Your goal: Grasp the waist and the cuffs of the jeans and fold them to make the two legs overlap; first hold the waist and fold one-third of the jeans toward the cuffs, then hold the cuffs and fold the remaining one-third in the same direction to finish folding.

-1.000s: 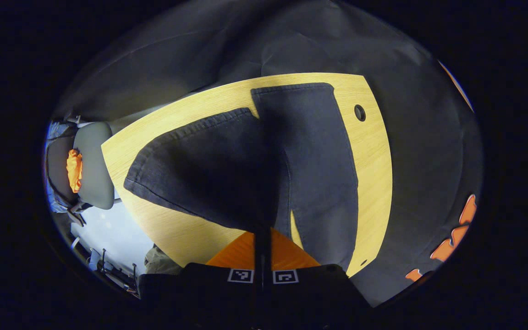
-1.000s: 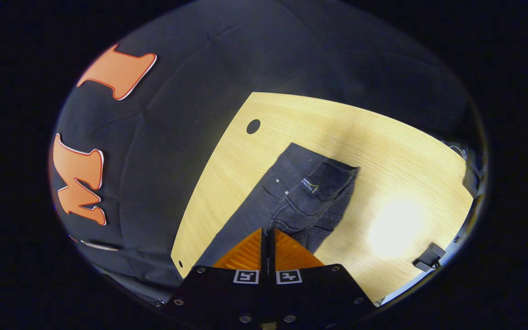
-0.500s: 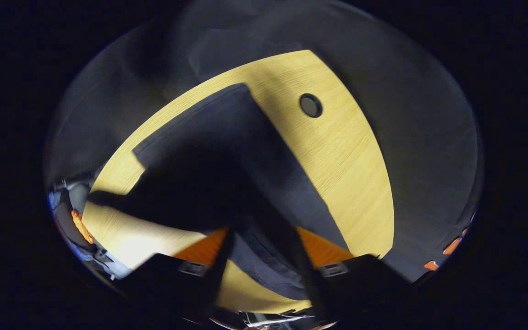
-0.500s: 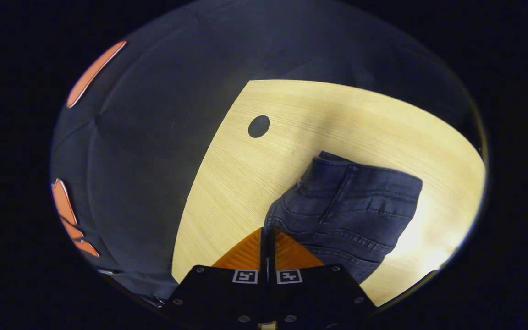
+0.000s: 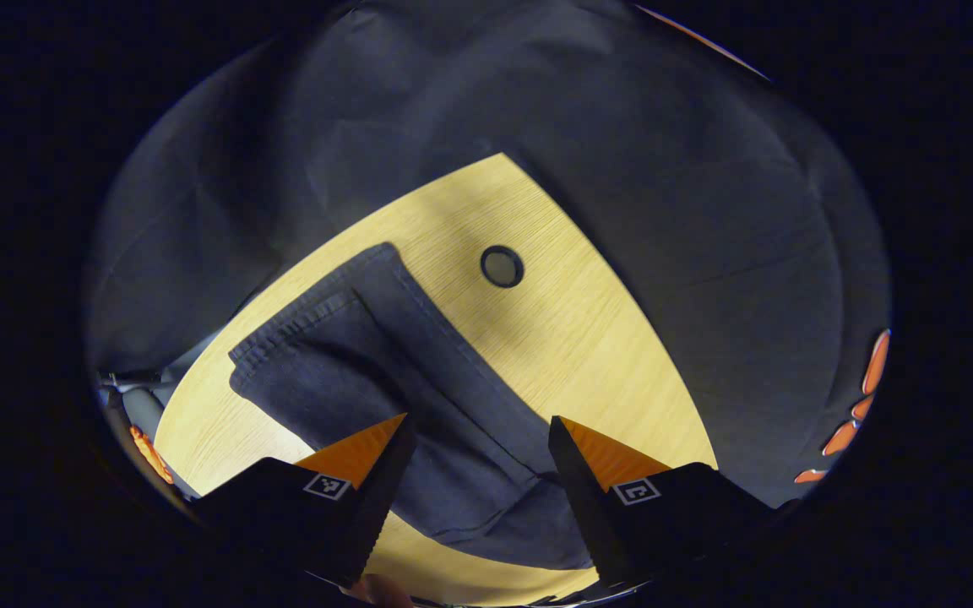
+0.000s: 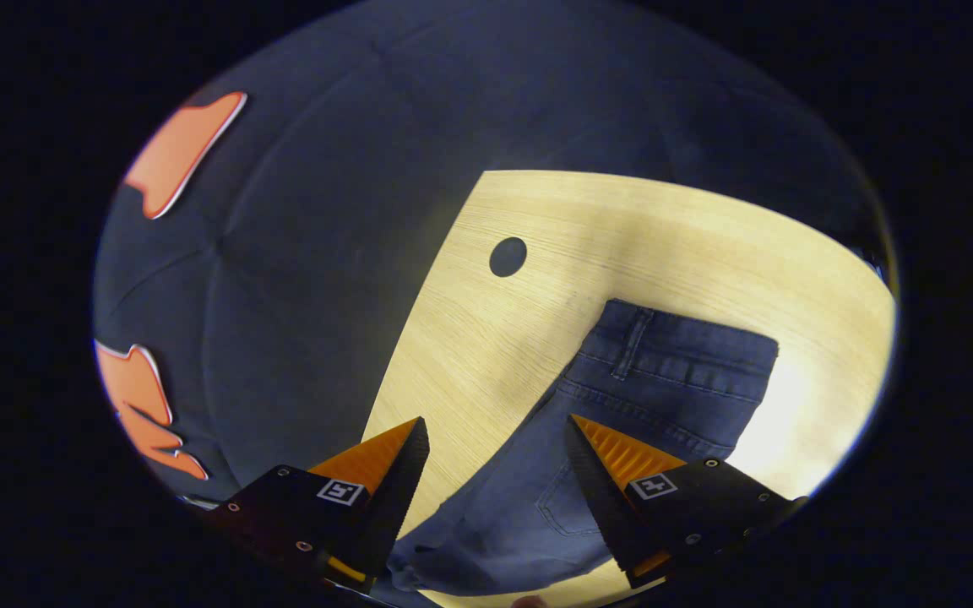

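While the jeans (image 5: 419, 397) lie flat on the wooden counter (image 5: 588, 338), legs overlapped, the left hand-held gripper (image 5: 478, 460) hangs over them with fingers spread wide, empty. The right hand-held gripper (image 6: 495, 464) is equally wide, waistband (image 6: 689, 350) at two o'clock, round hole (image 6: 508, 257) at twelve.

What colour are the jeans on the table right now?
Dark blue-grey denim: the jeans show it best in the right gripper view, lying on the light wood table.
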`<state>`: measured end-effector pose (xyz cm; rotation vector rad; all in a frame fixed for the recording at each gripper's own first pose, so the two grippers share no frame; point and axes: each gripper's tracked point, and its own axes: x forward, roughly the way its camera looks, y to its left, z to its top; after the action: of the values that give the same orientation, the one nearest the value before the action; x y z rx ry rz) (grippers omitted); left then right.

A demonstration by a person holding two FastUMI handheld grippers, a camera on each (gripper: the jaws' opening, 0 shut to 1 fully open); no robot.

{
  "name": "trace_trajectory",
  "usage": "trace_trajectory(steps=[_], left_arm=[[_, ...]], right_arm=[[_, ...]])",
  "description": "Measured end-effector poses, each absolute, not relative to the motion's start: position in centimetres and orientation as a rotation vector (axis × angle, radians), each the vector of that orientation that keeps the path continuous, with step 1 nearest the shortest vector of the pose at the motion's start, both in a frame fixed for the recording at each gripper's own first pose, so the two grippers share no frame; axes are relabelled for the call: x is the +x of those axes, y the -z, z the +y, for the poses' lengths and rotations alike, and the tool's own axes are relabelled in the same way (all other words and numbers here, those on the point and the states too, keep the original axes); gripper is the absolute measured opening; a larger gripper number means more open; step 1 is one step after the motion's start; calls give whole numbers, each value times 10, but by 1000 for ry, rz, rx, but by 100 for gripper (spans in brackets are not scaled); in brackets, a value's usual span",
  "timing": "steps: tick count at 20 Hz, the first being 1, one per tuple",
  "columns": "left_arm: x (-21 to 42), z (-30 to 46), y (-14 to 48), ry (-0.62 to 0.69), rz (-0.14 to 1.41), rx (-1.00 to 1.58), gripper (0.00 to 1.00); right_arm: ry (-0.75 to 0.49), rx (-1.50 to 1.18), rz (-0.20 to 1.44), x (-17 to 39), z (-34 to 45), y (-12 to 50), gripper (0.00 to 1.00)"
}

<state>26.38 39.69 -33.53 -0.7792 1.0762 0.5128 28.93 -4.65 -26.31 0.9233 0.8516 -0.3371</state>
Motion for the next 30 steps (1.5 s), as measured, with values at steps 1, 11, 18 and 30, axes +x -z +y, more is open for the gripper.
trace_trajectory(steps=[1, 11, 18, 30], left_arm=[[261, 391, 324, -486, 1047, -754, 96], [202, 264, 254, -112, 867, -719, 96], [170, 248, 236, -89, 701, -512, 96], [149, 238, 210, -144, 506, -296, 96]], right_arm=[[311, 888, 830, 282, -47, 251, 98], [251, 805, 733, 170, -92, 240, 98], [336, 943, 753, 148, -121, 307, 98], [386, 1073, 737, 202, -131, 369, 93]])
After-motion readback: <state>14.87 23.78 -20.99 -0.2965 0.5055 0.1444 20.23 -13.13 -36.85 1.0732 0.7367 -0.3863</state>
